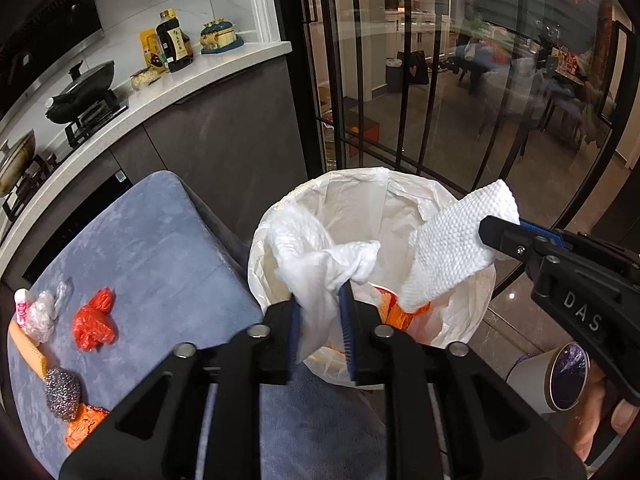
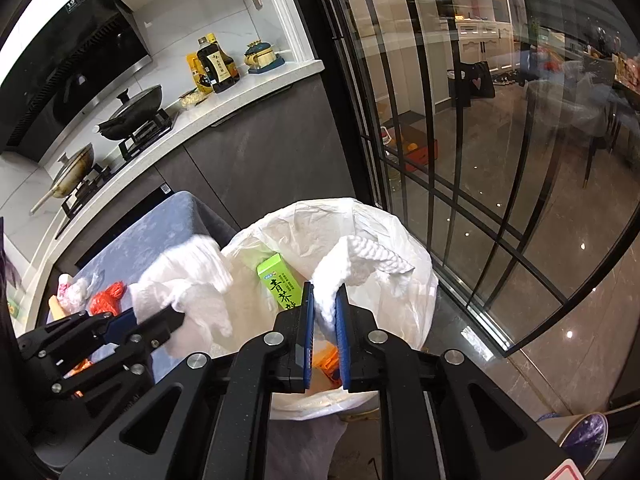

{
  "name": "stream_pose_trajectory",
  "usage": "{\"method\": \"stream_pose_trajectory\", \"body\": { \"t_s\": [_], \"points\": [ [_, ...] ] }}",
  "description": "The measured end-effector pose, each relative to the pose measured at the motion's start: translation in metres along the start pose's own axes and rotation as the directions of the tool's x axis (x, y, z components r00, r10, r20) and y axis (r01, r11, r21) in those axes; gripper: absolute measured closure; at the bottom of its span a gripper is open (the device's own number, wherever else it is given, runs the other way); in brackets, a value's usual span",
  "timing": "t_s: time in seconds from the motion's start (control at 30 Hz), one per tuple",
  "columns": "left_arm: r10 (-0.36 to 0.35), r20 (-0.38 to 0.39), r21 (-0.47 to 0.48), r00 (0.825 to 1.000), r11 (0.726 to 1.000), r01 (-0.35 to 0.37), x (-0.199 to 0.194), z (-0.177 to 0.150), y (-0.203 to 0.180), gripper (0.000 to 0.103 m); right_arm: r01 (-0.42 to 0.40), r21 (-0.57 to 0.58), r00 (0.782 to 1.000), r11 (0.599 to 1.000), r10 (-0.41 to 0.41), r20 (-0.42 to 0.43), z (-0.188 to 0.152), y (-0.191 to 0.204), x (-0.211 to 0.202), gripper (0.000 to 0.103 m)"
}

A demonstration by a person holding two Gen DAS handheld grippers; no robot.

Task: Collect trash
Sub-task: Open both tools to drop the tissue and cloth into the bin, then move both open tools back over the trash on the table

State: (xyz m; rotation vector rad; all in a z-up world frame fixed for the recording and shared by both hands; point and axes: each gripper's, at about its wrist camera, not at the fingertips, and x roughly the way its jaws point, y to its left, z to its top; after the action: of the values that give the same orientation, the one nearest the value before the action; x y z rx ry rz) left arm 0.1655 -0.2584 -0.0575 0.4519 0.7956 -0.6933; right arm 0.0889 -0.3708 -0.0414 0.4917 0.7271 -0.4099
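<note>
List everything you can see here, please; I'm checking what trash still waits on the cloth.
trash bin: one, white liner, on the floor beside the cloth
green carton: one, green, inside the bin
paper towel: two, white, one in each gripper, over the bin; other at
red bag: one, red, crumpled on the cloth
clear wrap: one, clear, left edge of the cloth
steel scrubber: one, silver, near edge of the cloth
orange net: one, orange, beside the scrubber
blue cloth: one, blue-grey, covers the table
wok: one, black, on the stove
left gripper: black, blue fingers
right gripper: black, blue fingers
</note>
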Motion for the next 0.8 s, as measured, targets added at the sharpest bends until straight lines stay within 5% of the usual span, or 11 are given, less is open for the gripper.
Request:
{"method": "stream_pose_trajectory", "body": {
  "t_s": [0.17,0.8],
  "points": [
    [0.006,0.029,-0.019,1.000,1.000,-0.006,-0.003,0.001,0.006,0.057,-0.013,0.012,1.000,1.000,0.012,0.012,0.002,0.001,0.001,0.081],
    [0.066,0.064,-0.132,0.996,0.990,-0.057,-0.027,-0.002,0.052,0.048,-0.052,-0.030,0.996,0.998,0.054,0.072,0.003,0.032,-0.025,0.066]
  ]
}}
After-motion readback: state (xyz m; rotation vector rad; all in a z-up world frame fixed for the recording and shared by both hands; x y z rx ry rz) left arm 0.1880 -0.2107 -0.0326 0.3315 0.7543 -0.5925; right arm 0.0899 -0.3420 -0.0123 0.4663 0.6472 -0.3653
